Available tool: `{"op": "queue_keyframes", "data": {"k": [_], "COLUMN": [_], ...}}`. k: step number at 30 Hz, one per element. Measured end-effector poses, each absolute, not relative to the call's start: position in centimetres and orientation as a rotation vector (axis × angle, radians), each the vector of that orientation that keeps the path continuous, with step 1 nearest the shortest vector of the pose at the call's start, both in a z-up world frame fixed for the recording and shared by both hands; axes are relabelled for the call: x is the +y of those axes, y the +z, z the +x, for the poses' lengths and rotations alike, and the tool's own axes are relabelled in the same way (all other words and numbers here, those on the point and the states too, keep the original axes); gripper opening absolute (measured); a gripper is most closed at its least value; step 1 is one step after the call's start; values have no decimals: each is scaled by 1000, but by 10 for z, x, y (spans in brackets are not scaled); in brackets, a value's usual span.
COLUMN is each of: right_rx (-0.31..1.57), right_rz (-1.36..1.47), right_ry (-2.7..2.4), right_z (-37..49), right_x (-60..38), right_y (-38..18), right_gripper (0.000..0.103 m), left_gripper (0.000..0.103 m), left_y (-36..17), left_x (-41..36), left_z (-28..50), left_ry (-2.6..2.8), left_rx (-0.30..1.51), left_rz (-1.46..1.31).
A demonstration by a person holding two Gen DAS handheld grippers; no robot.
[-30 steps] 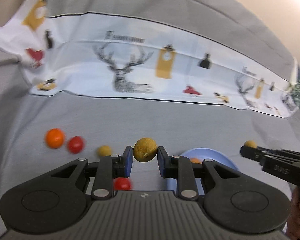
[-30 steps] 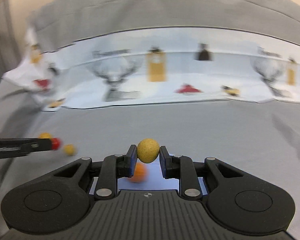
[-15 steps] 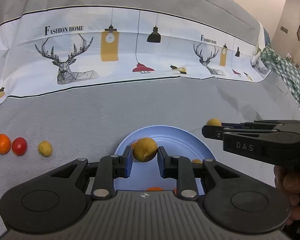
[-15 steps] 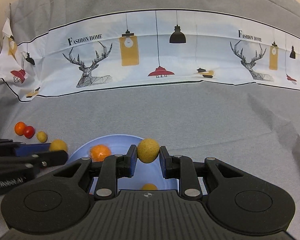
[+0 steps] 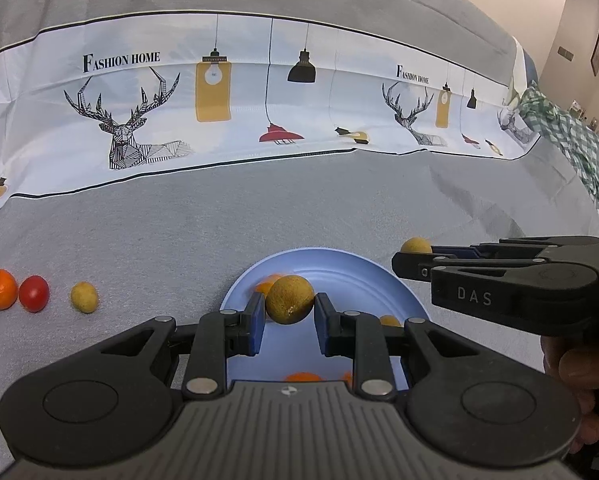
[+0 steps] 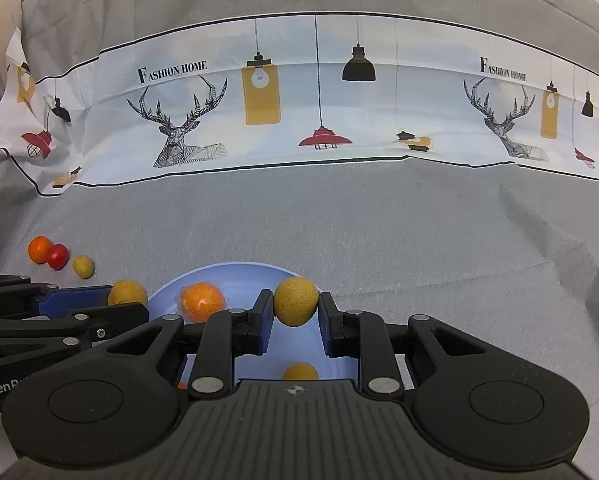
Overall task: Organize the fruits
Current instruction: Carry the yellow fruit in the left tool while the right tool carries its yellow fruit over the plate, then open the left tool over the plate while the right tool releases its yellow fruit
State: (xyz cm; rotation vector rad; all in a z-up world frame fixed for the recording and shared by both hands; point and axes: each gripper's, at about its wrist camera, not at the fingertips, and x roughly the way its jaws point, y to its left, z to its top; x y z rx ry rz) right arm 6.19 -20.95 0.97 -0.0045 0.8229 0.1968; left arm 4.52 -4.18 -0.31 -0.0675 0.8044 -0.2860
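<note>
Fruits lie partly in a light blue plate (image 5: 383, 276) and partly loose on a grey cloth (image 5: 219, 220) that covers the whole surface. The left gripper (image 5: 290, 312) is clamped on a round yellow-brown fruit (image 5: 290, 299), held over the plate near its far left side. The right gripper (image 6: 295, 312) is clamped on a second yellow fruit (image 6: 296, 301), held over the plate's far right rim. Each gripper shows in the other's camera: the right one reaches in from the side, marked "DAS", with a hand (image 5: 575, 368) behind it.

Inside the plate sit an orange fruit (image 6: 202, 302), a small yellow fruit (image 6: 300, 371) nearer the cameras, and more orange pieces mostly hidden behind the gripper bodies.

Well to the left of the plate, three loose fruits form a short row on the cloth: a small orange one (image 5: 0, 289) touching a red cherry tomato (image 5: 34, 293), then a small yellow one (image 5: 84, 297) standing just apart.

Behind everything runs a white printed band (image 5: 259, 100) on the cloth, showing deer heads, hanging lamps and the words "FASHION HOME". A green checked fabric (image 5: 571, 140) lies bunched at the far right edge. The two grippers crowd the space above the plate.
</note>
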Motion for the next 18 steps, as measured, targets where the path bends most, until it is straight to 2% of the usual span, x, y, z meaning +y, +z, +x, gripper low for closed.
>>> {"op": "queue_keyframes", "data": {"k": [18], "right_rx": [822], "right_rz": [-7], "right_ry": [196], "right_z": [62], "right_x": [-210], "right_y": [9], "right_gripper": [25], "left_gripper": [29], "left_y": [-1], "left_x": [-44], "left_z": [42], "left_ry": [-301], "left_rx": [793], "left_rz": [-69]}}
